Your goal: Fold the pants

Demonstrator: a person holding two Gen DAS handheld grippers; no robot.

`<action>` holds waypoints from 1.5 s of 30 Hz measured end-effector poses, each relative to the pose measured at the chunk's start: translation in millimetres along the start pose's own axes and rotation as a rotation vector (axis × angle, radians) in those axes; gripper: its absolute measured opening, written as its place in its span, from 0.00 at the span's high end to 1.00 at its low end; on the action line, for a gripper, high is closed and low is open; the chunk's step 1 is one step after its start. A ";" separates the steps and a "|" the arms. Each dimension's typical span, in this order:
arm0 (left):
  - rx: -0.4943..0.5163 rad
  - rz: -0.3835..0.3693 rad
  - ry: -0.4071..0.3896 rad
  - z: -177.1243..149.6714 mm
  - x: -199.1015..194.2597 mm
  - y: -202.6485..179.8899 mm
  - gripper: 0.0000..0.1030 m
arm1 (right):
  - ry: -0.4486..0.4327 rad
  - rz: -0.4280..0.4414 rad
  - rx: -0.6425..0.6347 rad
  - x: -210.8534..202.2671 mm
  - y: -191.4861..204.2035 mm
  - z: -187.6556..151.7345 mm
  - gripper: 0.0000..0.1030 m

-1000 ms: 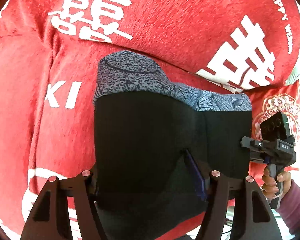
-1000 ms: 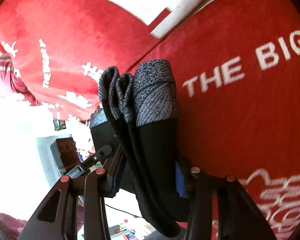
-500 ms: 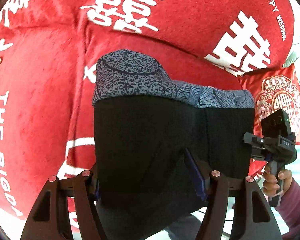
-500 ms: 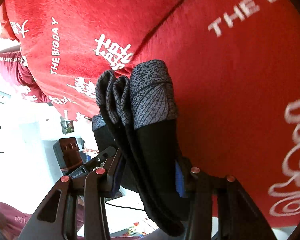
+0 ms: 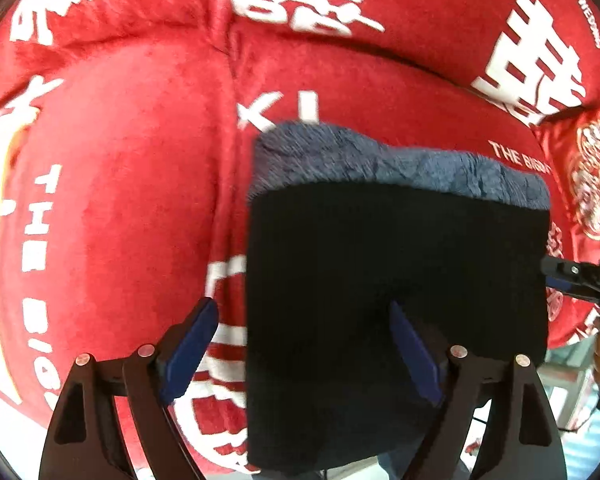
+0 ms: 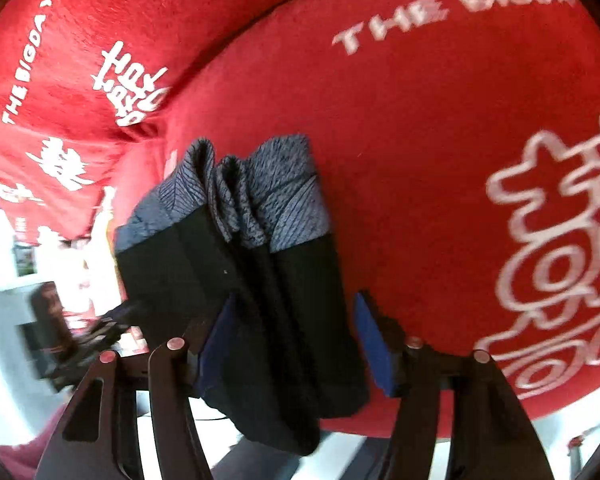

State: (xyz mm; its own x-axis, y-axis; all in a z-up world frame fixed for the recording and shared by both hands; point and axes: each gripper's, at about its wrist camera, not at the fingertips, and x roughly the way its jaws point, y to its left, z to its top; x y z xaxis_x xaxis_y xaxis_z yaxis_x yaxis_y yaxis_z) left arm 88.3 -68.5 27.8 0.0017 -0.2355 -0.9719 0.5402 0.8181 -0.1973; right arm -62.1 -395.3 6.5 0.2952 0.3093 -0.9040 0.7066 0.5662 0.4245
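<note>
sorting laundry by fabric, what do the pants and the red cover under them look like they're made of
Pants: soft matte knit, probably stretchy; black body and speckled grey-blue band bunch into thick rounded folds. Red cover: plush velvety fabric, probably fleece; fuzzy nap with uneven sheen, printed white lettering.

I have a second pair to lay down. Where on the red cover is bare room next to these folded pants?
Left of the folded pants, the red cover lies bare out to its edge. In the right wrist view, the stretch right of the pants toward the white emblem is bare too. Crowded: by the patterned cushion and around both grippers.
</note>
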 end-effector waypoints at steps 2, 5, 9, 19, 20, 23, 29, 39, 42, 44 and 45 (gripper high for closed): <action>-0.006 0.006 -0.033 2.1 -11.3 -0.6 0.15 | -0.030 -0.028 -0.022 -12.2 4.4 -0.5 0.40; -0.004 -0.015 -0.091 10.0 -30.0 -6.8 0.15 | -0.081 0.011 -0.072 -29.2 21.3 -0.8 0.60; 0.044 -0.026 -0.142 24.3 -34.2 -24.6 0.15 | -0.115 0.025 -0.179 -32.9 54.3 2.0 0.60; -0.057 -0.026 -0.055 35.3 32.9 -11.4 0.02 | -0.077 -0.113 -0.218 18.4 48.9 5.2 0.60; -0.069 -0.026 -0.045 35.3 32.3 -9.6 0.02 | -0.079 -0.092 -0.200 17.5 44.3 5.4 0.60; -0.039 0.016 -0.038 33.7 27.0 -15.6 0.02 | -0.074 -0.069 -0.160 13.8 36.9 4.4 0.60; 0.033 0.109 -0.008 17.4 5.6 -29.4 0.02 | -0.064 -0.136 -0.120 -0.7 26.4 -13.6 0.47; 0.131 0.147 0.046 -27.5 -34.1 -58.8 0.02 | -0.010 -0.168 -0.030 -23.8 9.8 -73.1 0.28; 0.149 0.157 0.053 -36.9 -45.0 -66.0 0.02 | 0.004 -0.181 -0.033 -28.5 16.8 -88.2 0.23; 0.156 0.158 0.042 -41.6 -56.2 -69.9 0.02 | 0.006 -0.200 -0.043 -32.9 24.3 -97.5 0.19; 0.157 0.161 0.036 -43.3 -62.5 -71.6 0.02 | 0.002 -0.211 -0.051 -35.5 28.3 -101.3 0.17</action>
State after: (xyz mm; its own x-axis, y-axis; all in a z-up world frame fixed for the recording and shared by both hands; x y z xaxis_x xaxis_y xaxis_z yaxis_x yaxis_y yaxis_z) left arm 13.1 -89.6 97.1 0.0696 -0.0869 -0.9938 0.6597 0.7513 -0.0195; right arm -117.7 -312.9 55.9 0.1429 0.1814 -0.9730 0.7192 0.6563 0.2280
